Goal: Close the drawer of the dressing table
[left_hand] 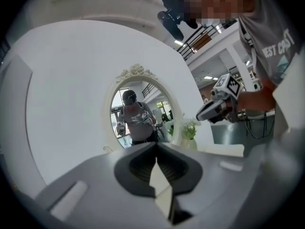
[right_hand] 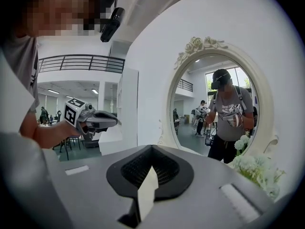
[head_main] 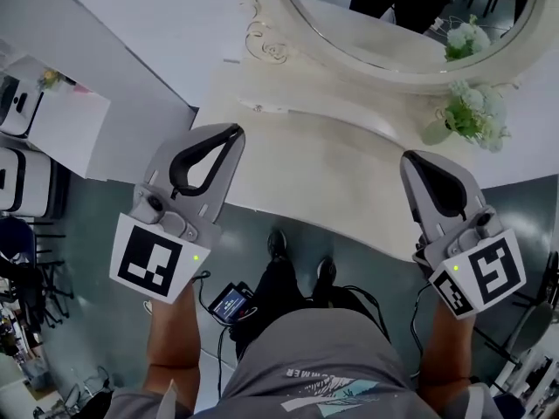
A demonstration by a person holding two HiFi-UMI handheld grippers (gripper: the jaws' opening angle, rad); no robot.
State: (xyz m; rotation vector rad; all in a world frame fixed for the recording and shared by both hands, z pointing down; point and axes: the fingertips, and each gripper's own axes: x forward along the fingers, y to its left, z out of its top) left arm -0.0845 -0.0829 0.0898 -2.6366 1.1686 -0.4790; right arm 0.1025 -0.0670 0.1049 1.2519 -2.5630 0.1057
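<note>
The cream dressing table [head_main: 297, 164] lies below me, its oval mirror [head_main: 402, 16] at the back. No drawer front shows in any view; the tabletop hides the table's face. My left gripper [head_main: 234, 131] hangs over the table's front left part, jaws shut and empty. Over the front right edge my right gripper [head_main: 410, 157] is also shut on nothing. The left gripper view shows its own closed tips [left_hand: 156, 144] aimed at the mirror [left_hand: 138, 111], with the right gripper [left_hand: 214, 109] off to the side. The right gripper view shows its closed tips [right_hand: 151, 147] and the left gripper [right_hand: 102, 120].
A vase of white flowers [head_main: 472, 116] stands at the table's back right by the mirror frame. A white cabinet [head_main: 61, 120] and dark chairs [head_main: 17, 182] are to the left. The person's shoes [head_main: 278, 244] stand just before the table's front edge.
</note>
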